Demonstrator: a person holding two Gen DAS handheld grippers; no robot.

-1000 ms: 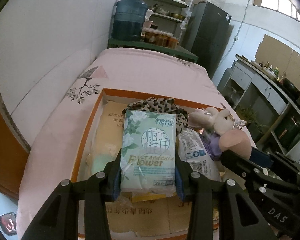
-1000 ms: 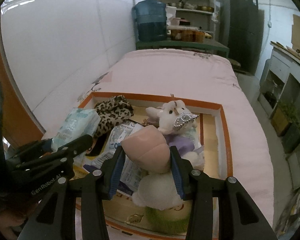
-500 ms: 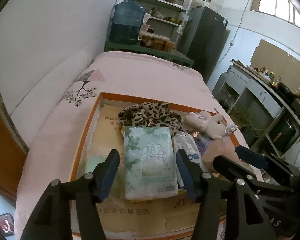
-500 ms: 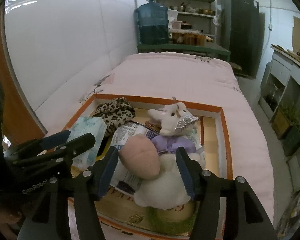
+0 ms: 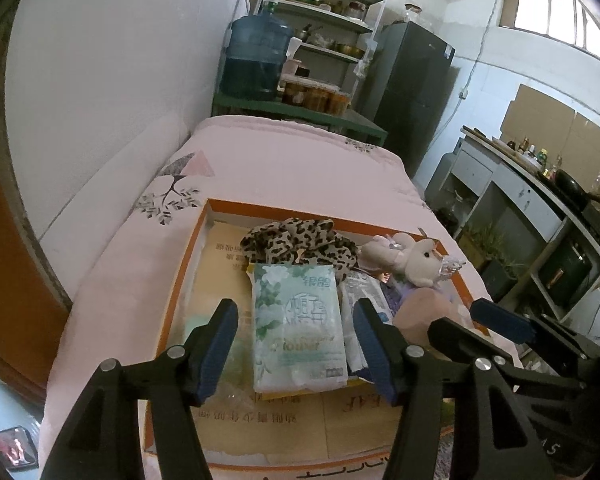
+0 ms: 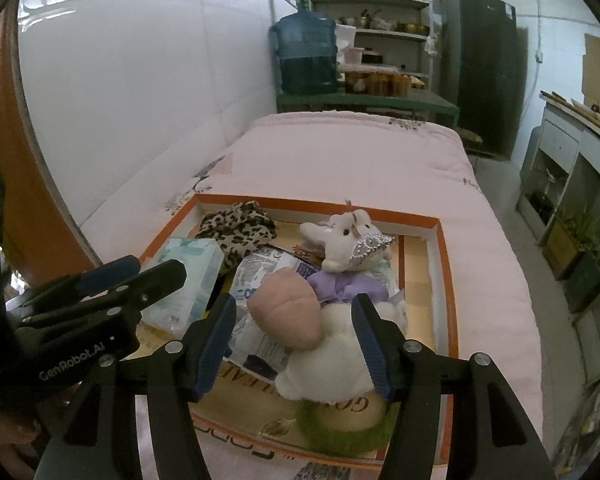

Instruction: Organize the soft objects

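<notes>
An orange-rimmed shallow box (image 5: pixel 224 207) (image 6: pixel 440 224) lies on a pink bed. In it lie a green tissue pack (image 5: pixel 298 322) (image 6: pixel 188 268), a leopard-print cloth (image 5: pixel 296 240) (image 6: pixel 238 226), a plush bunny with a silver crown (image 5: pixel 414 256) (image 6: pixel 348 240), a pink puff (image 6: pixel 286 314) (image 5: pixel 428 312) on a white plush, and a printed plastic packet (image 6: pixel 260 272). My left gripper (image 5: pixel 296 348) is open and empty, just above the tissue pack. My right gripper (image 6: pixel 294 340) is open and empty over the pink puff.
A green knitted ring (image 6: pixel 340 428) sits at the box's near edge. The pink bedspread (image 5: pixel 284 160) stretches beyond. A white wall runs along the left. A water jug (image 6: pixel 306 54), shelves and a dark fridge (image 6: pixel 482 68) stand behind the bed. A counter (image 5: pixel 540 200) is at the right.
Both grippers opened and pulled back. The left let go of the tissue pack, which now lies in the box. The right let go of the pink puff, now on the white plush.
</notes>
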